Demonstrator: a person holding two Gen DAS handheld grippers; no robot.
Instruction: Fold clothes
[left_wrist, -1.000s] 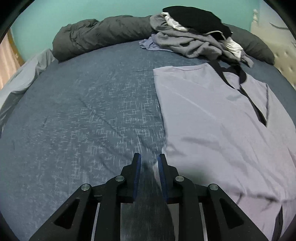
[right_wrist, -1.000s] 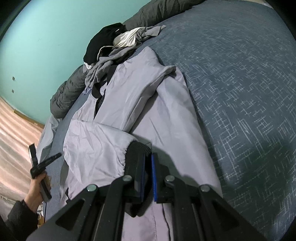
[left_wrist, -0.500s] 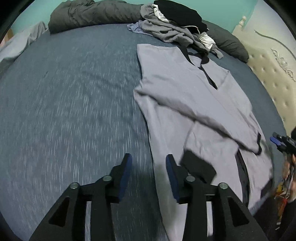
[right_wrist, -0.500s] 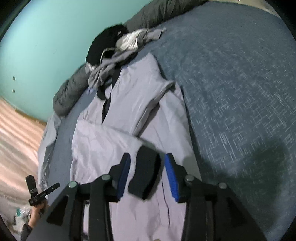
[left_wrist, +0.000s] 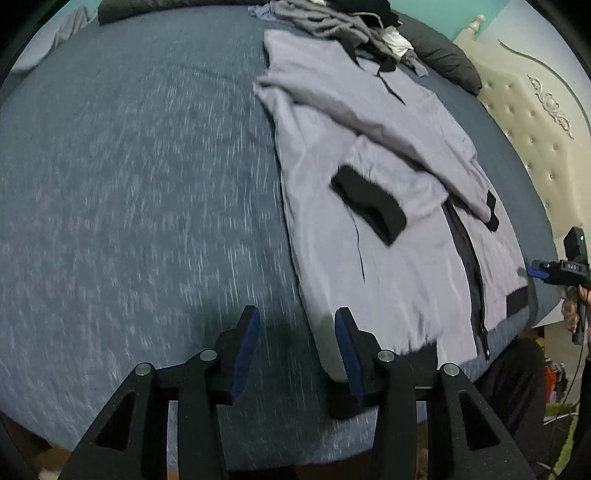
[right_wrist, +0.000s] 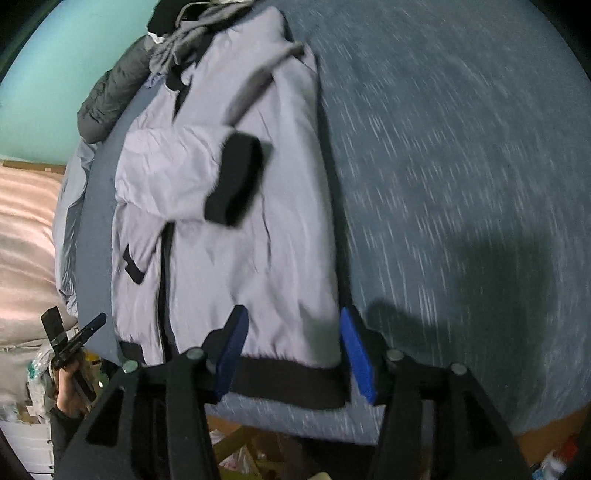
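Both claws, left gripper (left_wrist: 297, 347) and right gripper (right_wrist: 291, 350), gaped wide and empty over the jacket (left_wrist: 388, 221) lying mid-frame on the bed (left_wrist: 129, 184), so those loosely crossed sleeves could've easily slid apart.

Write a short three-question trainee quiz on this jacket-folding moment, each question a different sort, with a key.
1. True or false: the right gripper is shut on a sleeve.
2. The black cuff of the folded sleeve lies on: A) the bed sheet B) the lavender jacket C) the clothes pile
3. Fill in: the left gripper is ____, holding nothing.

Key: 1 false; 2 B; 3 open
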